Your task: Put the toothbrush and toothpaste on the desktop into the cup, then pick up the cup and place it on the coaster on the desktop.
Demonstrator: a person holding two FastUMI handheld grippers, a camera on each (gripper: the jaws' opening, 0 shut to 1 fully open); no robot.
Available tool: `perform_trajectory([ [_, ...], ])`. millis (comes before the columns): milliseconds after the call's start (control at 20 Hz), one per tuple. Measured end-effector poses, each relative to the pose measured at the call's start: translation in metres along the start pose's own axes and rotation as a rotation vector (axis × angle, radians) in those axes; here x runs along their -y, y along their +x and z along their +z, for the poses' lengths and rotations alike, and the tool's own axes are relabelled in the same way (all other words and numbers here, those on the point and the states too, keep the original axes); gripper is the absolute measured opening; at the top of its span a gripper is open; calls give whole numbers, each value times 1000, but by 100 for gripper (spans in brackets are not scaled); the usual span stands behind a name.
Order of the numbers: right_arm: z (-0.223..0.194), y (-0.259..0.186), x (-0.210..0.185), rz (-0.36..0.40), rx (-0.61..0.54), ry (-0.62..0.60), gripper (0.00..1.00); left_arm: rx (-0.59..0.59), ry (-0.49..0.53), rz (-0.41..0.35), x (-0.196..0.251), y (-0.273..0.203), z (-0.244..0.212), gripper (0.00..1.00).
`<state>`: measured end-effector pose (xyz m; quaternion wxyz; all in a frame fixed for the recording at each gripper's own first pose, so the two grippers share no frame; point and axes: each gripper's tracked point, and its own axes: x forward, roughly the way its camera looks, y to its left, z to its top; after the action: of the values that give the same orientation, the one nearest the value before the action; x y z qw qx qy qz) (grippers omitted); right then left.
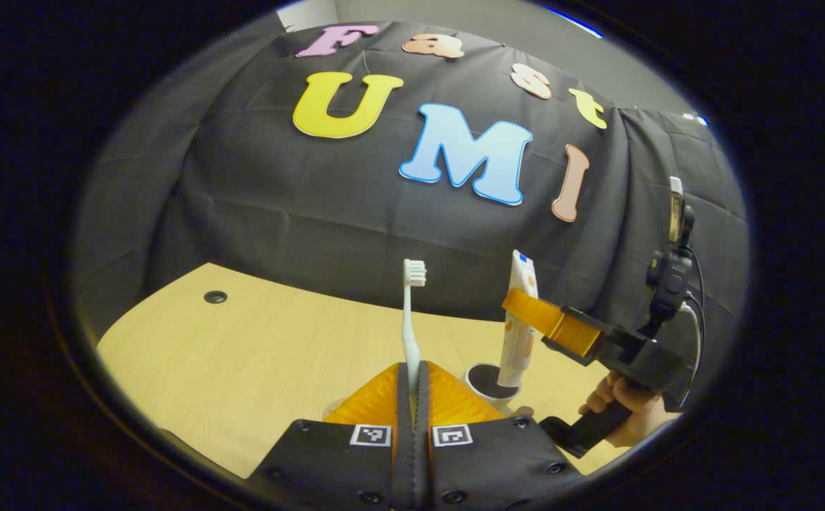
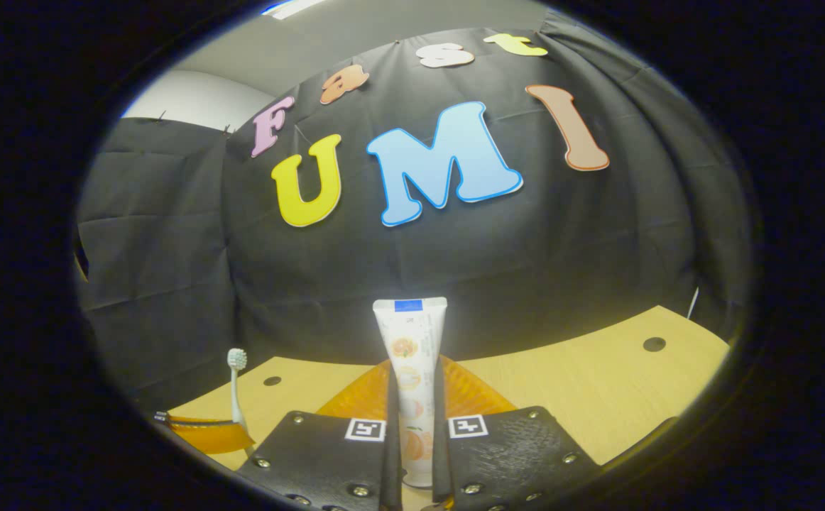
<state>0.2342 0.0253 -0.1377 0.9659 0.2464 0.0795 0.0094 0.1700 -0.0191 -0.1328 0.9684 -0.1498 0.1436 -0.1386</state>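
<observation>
Toothpaste [image 2: 412, 369] and toothbrush are both standing upright in my grips above the desktop [image 1: 242, 355], so I am judging this as the loading step, with neither yet in the cup. I am clenching the right gripper [image 2: 413, 426] on the toothpaste tube. In the left gripper view that tube [image 1: 519, 333] is hanging with its lower end just at the mouth of the cup [image 1: 487, 380]; whether it is already inside, I cannot tell. Next I am expecting to lower it and release, then bring the brush across to the same opening. I am pinching the left gripper [image 1: 412, 397] on the toothbrush [image 1: 411, 319] handle, bristles up. The left gripper view is giving me the cup and the hand [image 1: 629, 411] on the other tool; the right gripper view is giving me the tube's printed face and the brush [image 2: 235, 390] off to the side. I am not making out a coaster.
</observation>
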Motion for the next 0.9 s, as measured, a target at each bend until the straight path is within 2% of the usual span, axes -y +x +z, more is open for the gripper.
perform_trajectory([
  [300, -28, 4, 4, -7, -84, -29, 21, -12, 9, -7, 3, 4, -3, 7],
  [500, -40, 0, 1, 8, -138, -83, 26, -19, 7, -13, 8, 6, -5, 7],
  [550, -42, -3, 0, 14, -152, -90, 32, -21, 5, -13, 8, 6, -6, 7],
  [600, -46, -4, 1, 11, -170, -99, 30, -23, 4, -14, 9, 7, -5, 7],
  [800, -48, -15, -1, 23, -205, -144, 48, -23, 7, -14, 14, 10, -5, 7],
  [850, -48, -14, 0, 18, -199, -155, 57, -22, 8, -17, 15, 10, -4, 7],
  [900, -46, -17, 0, 21, -205, -161, 56, -20, 8, -15, 16, 12, -5, 7],
])
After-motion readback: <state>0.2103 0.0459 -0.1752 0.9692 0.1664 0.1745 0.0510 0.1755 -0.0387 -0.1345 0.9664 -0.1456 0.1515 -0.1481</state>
